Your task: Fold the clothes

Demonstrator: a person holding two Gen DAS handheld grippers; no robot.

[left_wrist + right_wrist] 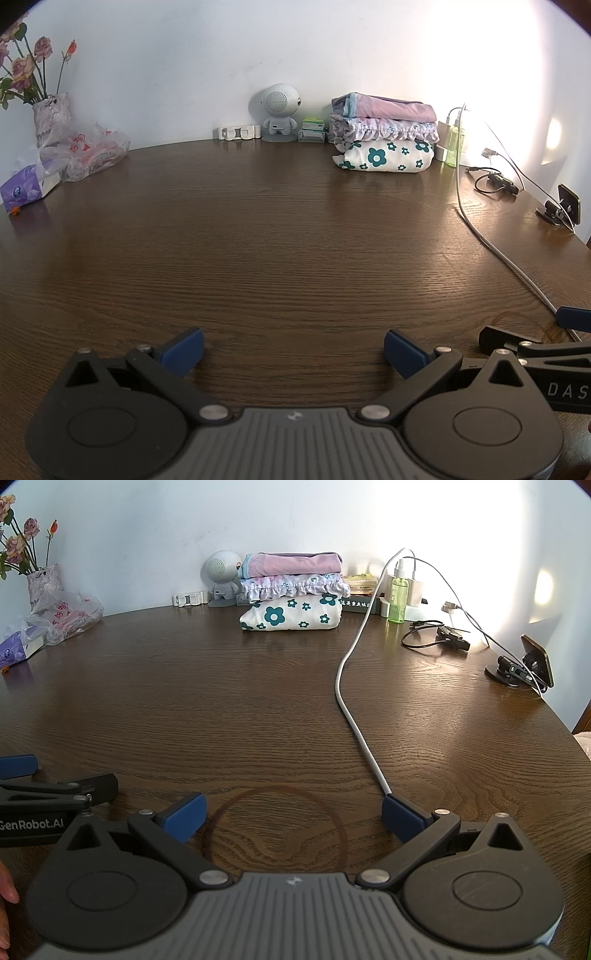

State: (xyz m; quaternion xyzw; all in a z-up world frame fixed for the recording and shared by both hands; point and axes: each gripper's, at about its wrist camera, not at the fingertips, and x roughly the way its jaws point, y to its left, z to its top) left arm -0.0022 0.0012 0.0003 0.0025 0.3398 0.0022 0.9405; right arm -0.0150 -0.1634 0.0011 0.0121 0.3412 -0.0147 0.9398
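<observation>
Both your tools, left tool (293, 349) and right tool (293, 818), sit spread wide, gripping nothing, low over the table (295, 229); the folded clothes (384, 138) are stacked upper centre by the wall.

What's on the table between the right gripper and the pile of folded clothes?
Only bare wooden table, seen in the right wrist view, between right gripper and folded clothes.
</observation>
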